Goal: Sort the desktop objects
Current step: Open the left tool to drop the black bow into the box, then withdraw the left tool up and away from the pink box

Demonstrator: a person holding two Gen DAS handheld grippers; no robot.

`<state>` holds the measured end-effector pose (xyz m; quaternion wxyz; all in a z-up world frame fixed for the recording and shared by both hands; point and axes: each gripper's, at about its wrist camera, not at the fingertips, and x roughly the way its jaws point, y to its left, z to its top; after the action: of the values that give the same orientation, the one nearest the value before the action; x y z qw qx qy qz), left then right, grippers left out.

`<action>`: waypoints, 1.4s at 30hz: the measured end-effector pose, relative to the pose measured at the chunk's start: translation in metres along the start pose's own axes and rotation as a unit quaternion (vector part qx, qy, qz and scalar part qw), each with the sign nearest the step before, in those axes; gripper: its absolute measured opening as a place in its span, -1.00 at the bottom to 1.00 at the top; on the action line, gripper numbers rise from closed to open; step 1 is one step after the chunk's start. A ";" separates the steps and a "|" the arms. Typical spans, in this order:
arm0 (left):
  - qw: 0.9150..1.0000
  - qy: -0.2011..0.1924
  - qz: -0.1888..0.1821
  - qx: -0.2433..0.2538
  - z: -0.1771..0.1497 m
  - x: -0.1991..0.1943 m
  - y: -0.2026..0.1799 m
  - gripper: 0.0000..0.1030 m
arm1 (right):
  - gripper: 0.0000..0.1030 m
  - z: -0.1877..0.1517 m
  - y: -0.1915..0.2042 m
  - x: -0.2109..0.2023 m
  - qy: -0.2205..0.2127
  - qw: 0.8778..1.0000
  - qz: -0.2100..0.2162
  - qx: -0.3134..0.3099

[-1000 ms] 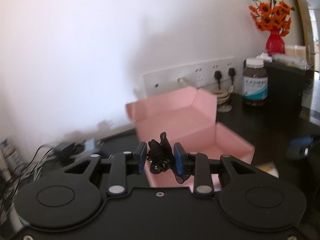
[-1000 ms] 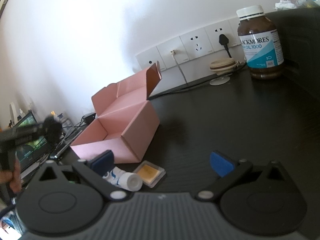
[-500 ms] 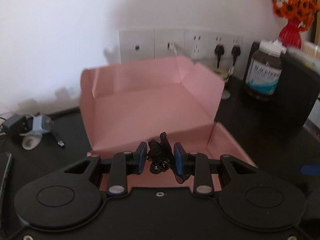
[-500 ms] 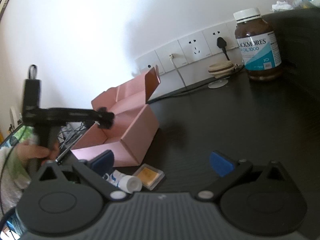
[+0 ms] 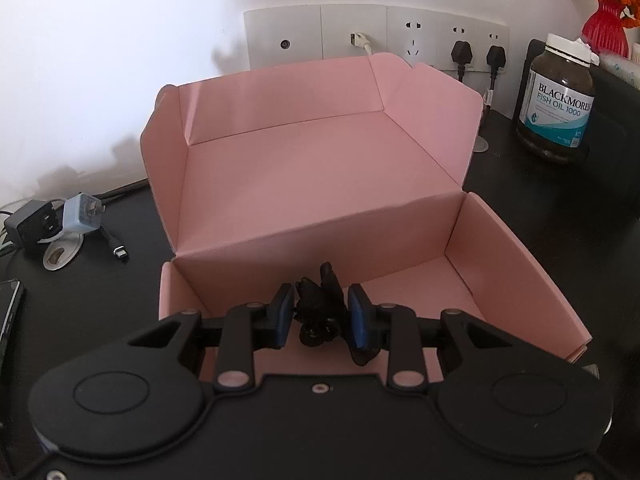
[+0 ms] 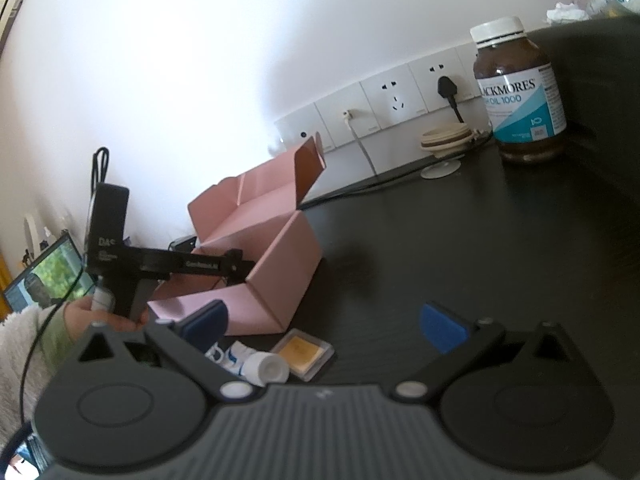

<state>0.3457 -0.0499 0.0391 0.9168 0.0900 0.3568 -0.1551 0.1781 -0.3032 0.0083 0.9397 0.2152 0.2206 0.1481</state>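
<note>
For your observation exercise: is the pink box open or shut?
Open: the pink box has its lid folded back toward the wall, showing a bare interior.

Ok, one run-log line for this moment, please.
left gripper: shut on black clip, over open pink box | right gripper: open, holds nothing | white tube, small case: on desk beside box

A small, knobbly black object (image 5: pixel 320 309) is held above the open pink cardboard box (image 5: pixel 320 184), whose lid is folded back, while a white tube (image 6: pixel 256 365) and a small yellow-filled case (image 6: pixel 303 353) are laid just beside it.
</note>
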 end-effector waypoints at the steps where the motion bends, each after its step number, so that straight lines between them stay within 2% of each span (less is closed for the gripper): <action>1: 1.000 -0.001 0.000 0.001 0.000 0.000 0.000 -0.41 | 0.99 0.000 0.000 0.000 0.000 1.000 0.000 0.000; 7: 1.000 0.002 -0.002 0.012 -0.001 0.003 -0.003 -0.33 | 0.99 0.000 -0.001 -0.001 -0.001 1.000 0.001 0.000; 10: 1.000 0.004 -0.010 0.008 -0.001 0.003 -0.004 -0.17 | 0.99 0.000 -0.001 -0.001 -0.001 1.000 -0.001 0.001; 15: 1.000 -0.006 -0.025 0.012 0.000 -0.003 -0.010 0.54 | 0.99 0.000 -0.002 -0.001 -0.001 1.000 0.001 0.003; 17: 1.000 -0.011 -0.023 0.016 0.002 -0.006 -0.012 0.68 | 0.99 0.000 -0.001 -0.001 0.000 1.000 0.002 0.002; 20: 0.999 -0.014 -0.028 0.011 0.004 -0.010 -0.010 0.71 | 0.99 0.000 -0.001 -0.001 0.001 1.000 0.003 0.001; 24: 0.999 -0.024 -0.031 0.005 0.004 -0.018 -0.007 0.95 | 0.99 0.000 -0.002 -0.001 0.000 1.000 0.003 0.004; 34: 0.997 -0.060 -0.048 0.029 -0.001 -0.056 -0.005 0.99 | 0.99 0.000 -0.002 0.000 0.001 1.000 0.002 0.007; 42: 0.992 -0.105 -0.040 0.064 -0.018 -0.089 -0.006 0.99 | 0.99 0.000 -0.002 0.000 0.002 1.000 -0.002 0.008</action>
<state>0.2702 -0.0306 0.0859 0.9346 0.1172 0.2516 -0.2226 0.1790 -0.3051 0.0074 0.9379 0.2223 0.2236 0.1448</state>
